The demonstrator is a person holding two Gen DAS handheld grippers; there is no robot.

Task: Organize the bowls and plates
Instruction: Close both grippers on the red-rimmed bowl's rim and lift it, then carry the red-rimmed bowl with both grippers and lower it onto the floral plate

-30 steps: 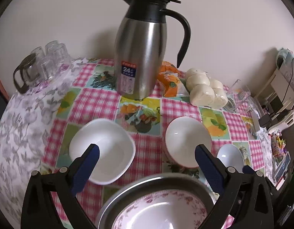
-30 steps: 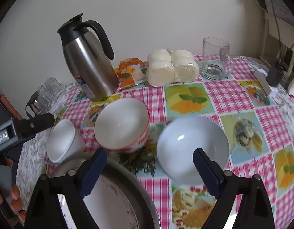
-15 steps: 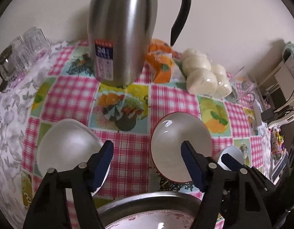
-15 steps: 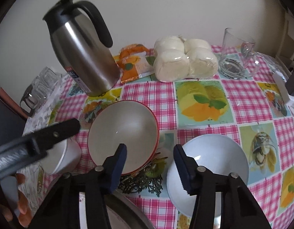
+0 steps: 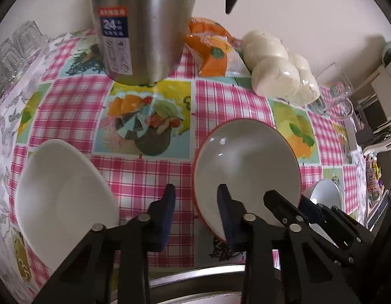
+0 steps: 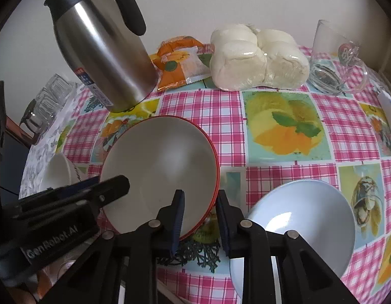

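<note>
Now | left gripper (image 5: 195,202) and right gripper (image 6: 199,210) are closing narrow on opposite rims of the red-rimmed bowl (image 6: 160,167) | bowl is sitting on the tablecloth (image 6: 203,109) between two white bowls | pads are probably touching; lift seems next.

- The steel jug (image 5: 142,25) has a blue sticker (image 5: 113,24) with the number "24" on it.
- The left claw (image 6: 56,238) has "GenRobot.AI" on its black body.
</note>
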